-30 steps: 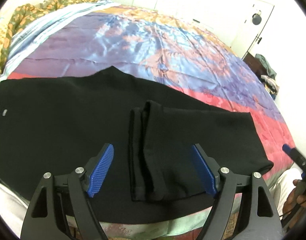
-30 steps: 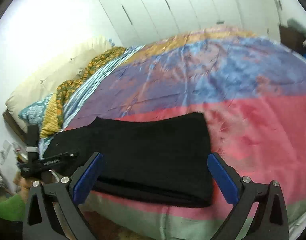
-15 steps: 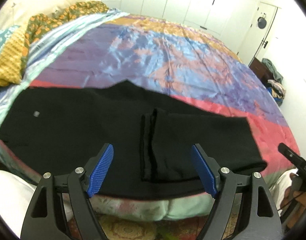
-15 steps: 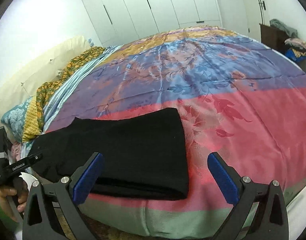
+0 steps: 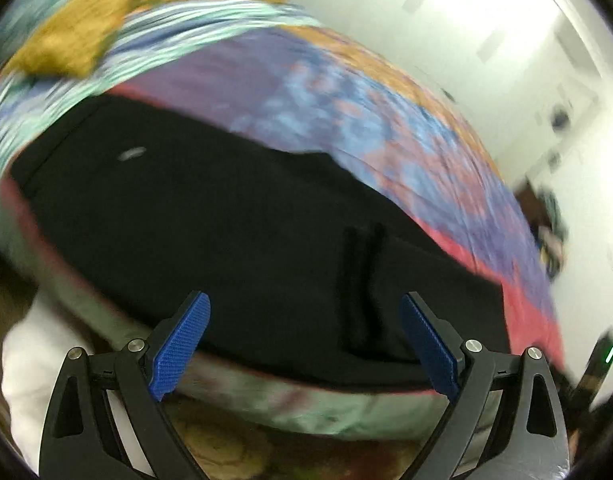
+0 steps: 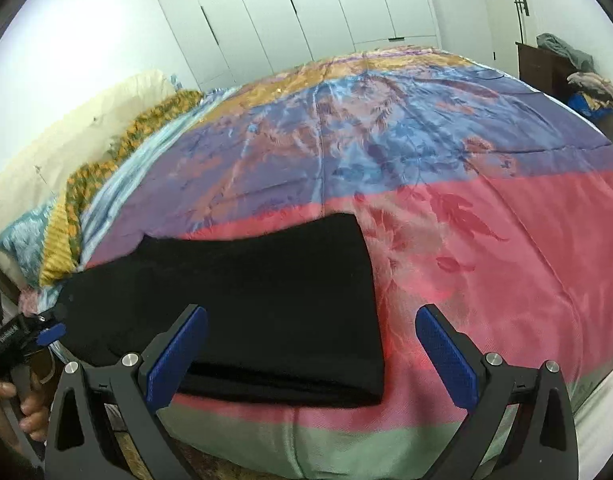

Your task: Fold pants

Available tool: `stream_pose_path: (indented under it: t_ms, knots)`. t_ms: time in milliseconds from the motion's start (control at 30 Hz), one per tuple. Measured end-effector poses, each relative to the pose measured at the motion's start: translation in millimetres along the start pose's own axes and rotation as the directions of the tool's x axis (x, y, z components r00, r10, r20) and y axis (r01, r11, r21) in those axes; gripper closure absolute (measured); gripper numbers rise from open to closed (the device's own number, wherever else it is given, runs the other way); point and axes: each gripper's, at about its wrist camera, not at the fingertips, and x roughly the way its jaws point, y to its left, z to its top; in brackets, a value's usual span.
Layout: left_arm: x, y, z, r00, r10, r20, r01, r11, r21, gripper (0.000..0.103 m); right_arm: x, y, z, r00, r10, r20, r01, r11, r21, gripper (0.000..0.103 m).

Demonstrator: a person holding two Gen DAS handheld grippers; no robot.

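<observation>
Black pants (image 5: 226, 232) lie flat along the near edge of the bed, with the leg ends folded over on top (image 5: 370, 280) toward the right. The left wrist view is blurred. My left gripper (image 5: 304, 344) is open and empty, hanging off the bed's edge in front of the pants. In the right wrist view the pants (image 6: 266, 292) show their folded right end. My right gripper (image 6: 310, 354) is open and empty above the bed's near edge, at that folded end. The left gripper (image 6: 14, 340) shows at the far left there.
The bed carries a shiny bedspread (image 6: 386, 140) of purple, blue, pink and green bands. Pillows (image 6: 78, 136) and a patterned orange cloth lie at its left. White wardrobe doors (image 6: 306, 12) stand behind. A dark cabinet with piled clothes (image 6: 574, 76) stands at the right.
Both grippers have drawn back from the pants toward the bed's near edge. The left wrist view has swung and tilted, now blurred. Both stay open.
</observation>
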Motion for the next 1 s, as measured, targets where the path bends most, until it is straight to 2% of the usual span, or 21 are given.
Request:
stream_pose_path:
  t_ms: [33,100,200,233,300,400,433,567,633,733,800,867,967,1000]
  knots:
    - [-5,23,5,1.0,-0.01,0.022,0.012,0.997,-0.078,0.007,5,1,-3,0.999,0.012,-0.031,-0.012,1.0,-0.01,0.0]
    - [-15,69,13,0.997,-0.011,0.071,0.028,0.97,-0.241,0.007,6,3,-4,0.999,0.024,-0.044,-0.024,1.0,-0.015,0.0]
    - [-36,145,20,0.986,0.008,0.166,0.073,0.875,-0.478,0.008,3,8,-5,0.999,0.029,-0.02,-0.03,0.999,-0.041,0.0]
    - [-41,166,20,0.981,0.017,0.192,0.089,0.844,-0.528,0.008,5,10,-6,0.999,0.03,-0.022,-0.031,0.998,-0.051,0.0]
    - [-46,195,21,0.978,0.025,0.208,0.106,0.799,-0.592,0.014,8,13,-8,0.999,0.034,-0.04,-0.037,0.997,-0.066,0.0]
    - [-45,222,23,0.974,-0.023,0.225,0.165,0.75,-0.641,0.02,9,15,-10,0.998,0.036,-0.048,-0.039,0.997,-0.067,0.0]
    - [-44,226,24,0.974,-0.033,0.226,0.174,0.746,-0.643,0.02,9,14,-10,0.998,0.035,-0.048,-0.038,0.997,-0.065,0.0]
    - [-29,233,36,0.975,-0.065,0.211,0.186,0.755,-0.628,0.037,11,9,-11,0.998,0.027,-0.062,-0.03,0.999,-0.039,0.0]
    - [-20,235,39,0.976,-0.092,0.197,0.197,0.757,-0.623,0.038,12,6,-11,0.998,0.022,-0.065,-0.024,0.999,-0.03,0.0]
    - [-8,233,44,0.979,-0.091,0.183,0.187,0.762,-0.619,0.04,12,3,-12,0.998,0.017,-0.069,-0.018,1.0,-0.023,0.0]
    - [-5,232,48,0.977,-0.094,0.19,0.193,0.768,-0.611,0.053,13,1,-13,0.997,0.015,-0.074,-0.016,1.0,-0.014,0.0]
    - [-4,231,52,0.974,-0.097,0.205,0.204,0.773,-0.601,0.058,15,0,-13,0.996,0.012,-0.084,-0.013,1.0,-0.008,0.0]
    - [2,231,55,0.975,-0.09,0.203,0.195,0.786,-0.586,0.059,18,0,-15,0.995,0.011,-0.098,-0.012,1.0,-0.012,0.0]
    - [6,232,55,0.978,-0.084,0.192,0.183,0.79,-0.586,0.057,20,1,-15,0.995,0.011,-0.103,-0.013,1.0,-0.016,0.0]
